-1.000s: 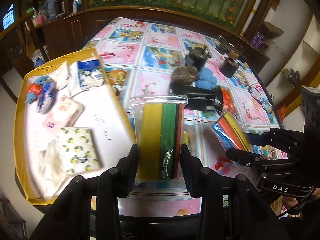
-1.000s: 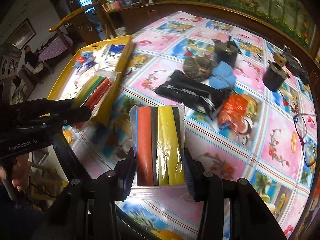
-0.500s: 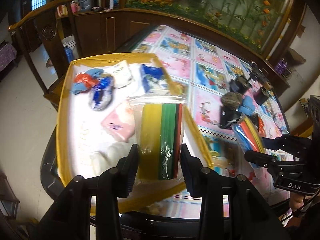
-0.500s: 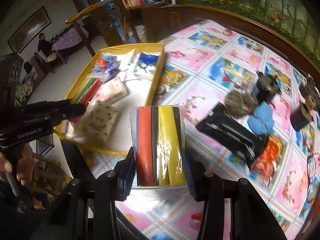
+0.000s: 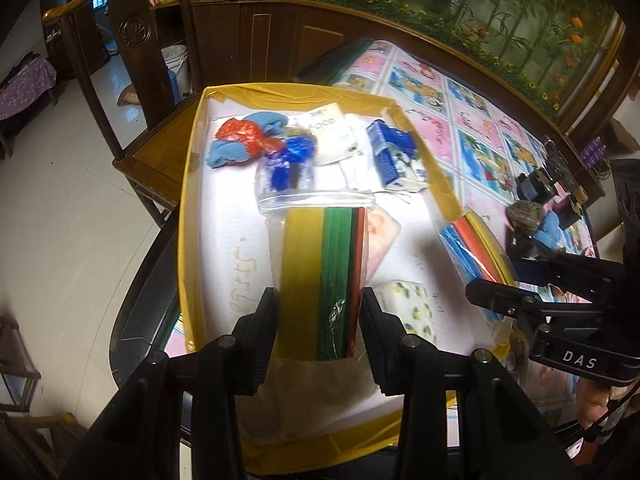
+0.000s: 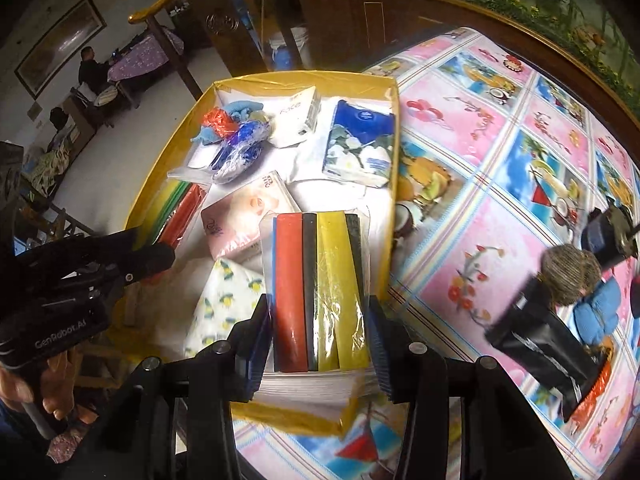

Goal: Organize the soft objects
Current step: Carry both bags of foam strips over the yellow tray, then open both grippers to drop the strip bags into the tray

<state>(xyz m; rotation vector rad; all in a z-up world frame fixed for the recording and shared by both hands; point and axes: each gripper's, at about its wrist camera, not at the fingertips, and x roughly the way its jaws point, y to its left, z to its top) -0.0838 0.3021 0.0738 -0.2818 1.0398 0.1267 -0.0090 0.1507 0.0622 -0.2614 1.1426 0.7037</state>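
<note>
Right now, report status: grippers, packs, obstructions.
Left gripper shut on a yellow-green-red sponge pack, right gripper on a red-black-yellow sponge pack. Both over the yellow tray. Tissue packs crowd the drop spots.

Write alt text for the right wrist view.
The right hand-held gripper holds a clear bag of red, black and yellow sponges over the near edge of a yellow-rimmed tray of tissue packs. The left hand-held gripper carries a similar bag at left.

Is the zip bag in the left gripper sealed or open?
Sealed, it seems: the bag's zip strip lies flat and closed across its top.
</note>
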